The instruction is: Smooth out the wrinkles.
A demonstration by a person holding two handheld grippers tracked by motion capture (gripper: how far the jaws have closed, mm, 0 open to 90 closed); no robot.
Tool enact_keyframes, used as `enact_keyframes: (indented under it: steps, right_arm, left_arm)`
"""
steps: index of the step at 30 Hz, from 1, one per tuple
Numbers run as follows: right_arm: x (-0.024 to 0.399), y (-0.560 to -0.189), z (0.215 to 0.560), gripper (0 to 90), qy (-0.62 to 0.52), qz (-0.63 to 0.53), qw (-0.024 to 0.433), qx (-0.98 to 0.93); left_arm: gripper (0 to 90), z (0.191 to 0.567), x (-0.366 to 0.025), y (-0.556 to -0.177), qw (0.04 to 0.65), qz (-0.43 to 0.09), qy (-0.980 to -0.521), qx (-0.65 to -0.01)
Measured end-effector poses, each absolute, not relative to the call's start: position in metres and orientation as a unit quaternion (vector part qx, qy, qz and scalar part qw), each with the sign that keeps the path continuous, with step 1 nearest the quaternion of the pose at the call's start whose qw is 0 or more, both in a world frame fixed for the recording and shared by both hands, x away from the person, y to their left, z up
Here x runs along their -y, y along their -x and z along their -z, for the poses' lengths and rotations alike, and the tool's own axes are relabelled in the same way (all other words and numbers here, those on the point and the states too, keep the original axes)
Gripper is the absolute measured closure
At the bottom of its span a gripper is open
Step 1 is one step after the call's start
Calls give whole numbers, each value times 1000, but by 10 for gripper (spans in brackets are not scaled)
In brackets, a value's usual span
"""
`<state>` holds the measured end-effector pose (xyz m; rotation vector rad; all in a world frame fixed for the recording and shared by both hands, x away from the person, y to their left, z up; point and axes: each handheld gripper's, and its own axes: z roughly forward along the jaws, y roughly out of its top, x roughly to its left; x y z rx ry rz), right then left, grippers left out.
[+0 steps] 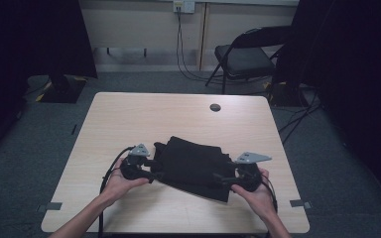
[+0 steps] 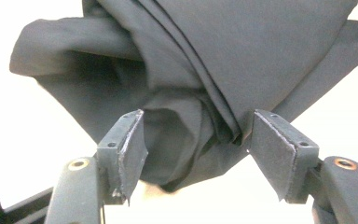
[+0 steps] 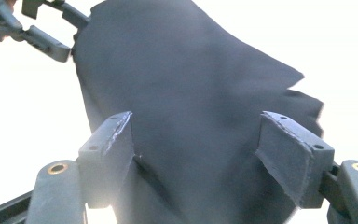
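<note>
The black cloth (image 1: 191,167) lies folded and bunched on the near half of the wooden table (image 1: 129,119), its long axis running across the table from the person's left to the right and tilting slightly, with the left end farther from the person than the right end. The left hand (image 1: 121,179) comes in low from the near edge, forearm angled inward, and holds the left gripper (image 1: 155,174) about level, pointing at the left end of the cloth. In the left gripper view the jaws stand spread with a creased fold of the cloth (image 2: 186,140) between them, and the pads (image 2: 133,149) do not press on it. The right hand (image 1: 255,191) mirrors this pose at the cloth's right end, its right gripper (image 1: 217,179) pointing inward over the fabric. In the right gripper view the jaws are also wide apart, with the flat cloth (image 3: 191,116) spanning the gap beneath them, unpinched. Beyond the cloth sits a round grommet hole (image 1: 215,107) in the table, and farther off a black folding chair (image 1: 245,57).
</note>
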<state>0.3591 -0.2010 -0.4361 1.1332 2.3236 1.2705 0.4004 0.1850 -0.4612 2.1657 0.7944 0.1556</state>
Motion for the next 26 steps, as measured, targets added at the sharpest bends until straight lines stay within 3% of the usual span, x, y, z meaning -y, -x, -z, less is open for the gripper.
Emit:
enact_keyframes:
  steps: [5,13,16,19,26]
  right_arm:
    - [246,-352,439,244,-446,-425,155,-772]
    - [289,-342,472,187,-521,-349,180,-758]
    - [295,-347,485,184,-535,-311,192,-762]
    - [297,-350,491,166,-540,-301,202,-760]
    - [293,-348,500,128,-524,-322,234,-753]
  left_arm:
    - [318,460,-216,-397,406,-74,-841,-350]
    - [302,485,-264,-397,337,-108,-844,-404]
    - [298,490,-266,-399,327,-150,-842,-402]
    - [211,495,-266,-399,343,-163,-834,-401]
    - [144,502,-261,-396,362,-179,-820,-406]
